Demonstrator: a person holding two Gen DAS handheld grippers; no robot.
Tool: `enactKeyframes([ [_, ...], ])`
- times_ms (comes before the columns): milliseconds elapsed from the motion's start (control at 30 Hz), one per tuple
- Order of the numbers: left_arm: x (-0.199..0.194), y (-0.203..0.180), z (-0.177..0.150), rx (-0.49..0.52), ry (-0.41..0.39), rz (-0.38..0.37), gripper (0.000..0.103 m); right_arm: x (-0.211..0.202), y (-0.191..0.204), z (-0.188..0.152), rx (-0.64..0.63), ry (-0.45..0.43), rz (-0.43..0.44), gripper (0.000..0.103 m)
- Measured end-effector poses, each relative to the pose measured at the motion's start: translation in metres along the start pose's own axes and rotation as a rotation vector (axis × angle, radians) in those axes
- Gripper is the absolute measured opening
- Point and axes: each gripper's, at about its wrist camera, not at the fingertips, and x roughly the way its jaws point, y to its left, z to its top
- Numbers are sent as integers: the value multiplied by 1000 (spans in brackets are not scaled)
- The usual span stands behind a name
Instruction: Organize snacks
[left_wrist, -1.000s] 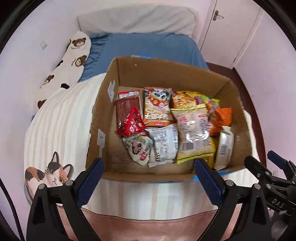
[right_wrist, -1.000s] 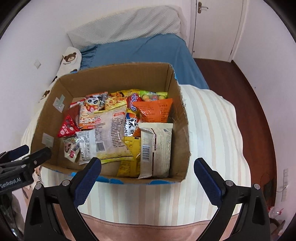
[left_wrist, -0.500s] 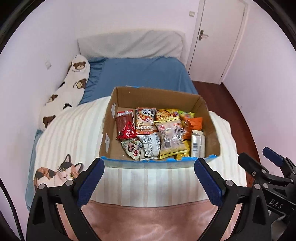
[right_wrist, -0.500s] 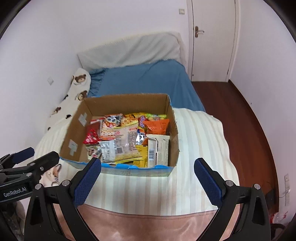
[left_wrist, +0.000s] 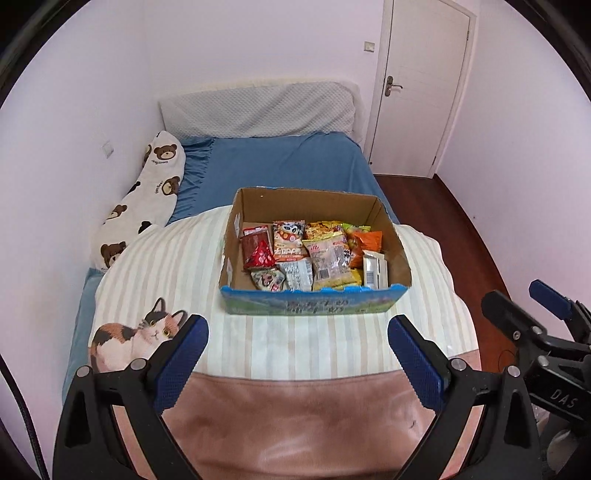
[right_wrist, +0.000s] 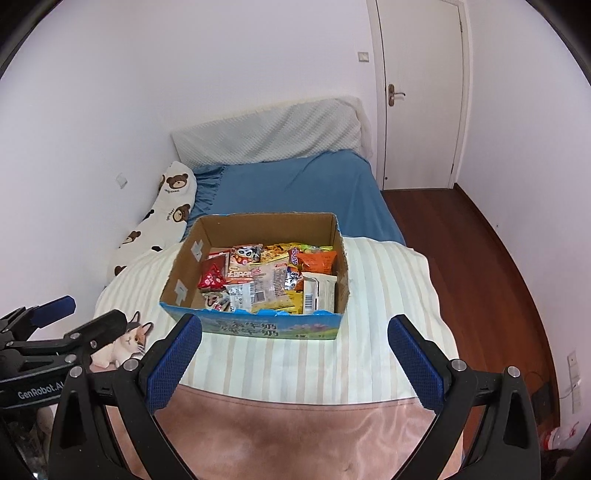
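A cardboard box (left_wrist: 313, 306) with a blue printed front stands on the striped duvet; it also shows in the right wrist view (right_wrist: 273, 328). Several snack packets lie inside, among them a red triangular pack (left_wrist: 261, 255), a panda-print pack (left_wrist: 289, 239), a clear pack (left_wrist: 330, 262) and an orange pack (left_wrist: 366, 243). My left gripper (left_wrist: 297, 354) is open and empty, well back from the box's front. My right gripper (right_wrist: 294, 352) is open and empty, also back from the box. The right gripper shows in the left wrist view (left_wrist: 532, 314).
The striped duvet (left_wrist: 155, 266) has a cat print (left_wrist: 133, 336) at the front left. A bear-print pillow (left_wrist: 147, 199) lies along the left wall. A blue sheet (left_wrist: 280, 162), a white door (left_wrist: 421, 85) and wood floor (right_wrist: 495, 280) lie beyond.
Both grippers have pulled back and up from the box, which now looks much smaller and shows its blue front. Both stay open and empty.
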Motion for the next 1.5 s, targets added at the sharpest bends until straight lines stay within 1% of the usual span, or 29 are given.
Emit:
enactKeyframes([
  [167, -19, 0, -14, -9, -12, 6, 100, -26, 7, -10, -12, -17, 6, 103],
  [233, -26, 0, -18, -4, -25, 25, 100, -32, 8, -13, -14, -20, 8, 103],
  [300, -31, -1, -21, -1, -32, 44, 103, -38, 9, -17, -17, -28, -2, 103],
  [400, -35, -1, -23, 2, -45, 52, 103, -46, 10, -21, -17, -35, -7, 103],
  [733, -26, 3, -23, -30, -36, 43, 103, -45, 4, -22, -7, -42, -47, 103],
  [933, -9, 1, -14, -31, -36, 55, 103, -27, -1, -16, -4, -40, -80, 103],
  [1033, 3, 1, -7, -28, -29, 65, 103, -16, -5, -12, 7, -29, -82, 103],
  [1300, 39, 0, 13, -30, -7, 91, 103, 26, -15, 4, 20, 4, -101, 103],
  [1500, 59, -2, 27, -27, 15, 85, 103, 54, -21, 17, 24, 24, -109, 103],
])
